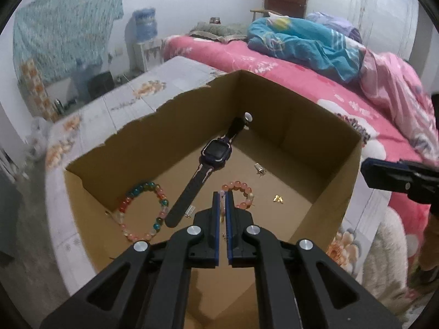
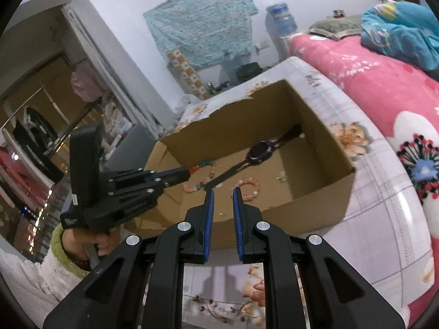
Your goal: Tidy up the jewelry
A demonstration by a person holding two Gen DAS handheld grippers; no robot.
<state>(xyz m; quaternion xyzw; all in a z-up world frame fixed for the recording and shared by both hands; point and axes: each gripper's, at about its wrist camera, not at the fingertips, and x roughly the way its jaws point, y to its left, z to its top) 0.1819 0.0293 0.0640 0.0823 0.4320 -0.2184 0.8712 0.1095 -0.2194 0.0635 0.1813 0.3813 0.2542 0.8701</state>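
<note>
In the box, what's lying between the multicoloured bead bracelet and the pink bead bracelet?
The lower strap of the smartwatch runs between the multicoloured bracelet and the pink bracelet, clearest in the left wrist view.

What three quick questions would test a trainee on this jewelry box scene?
1. True or false: the watch lies outside the cardboard box.
2. How many bead bracelets lie in the box?
3. Which tool shows a clear gap between its fingers? A) left tool B) right tool

Key: 1 false, it lies inside. 2 two: the multicoloured bracelet and the pink bracelet. 3 B.
</note>
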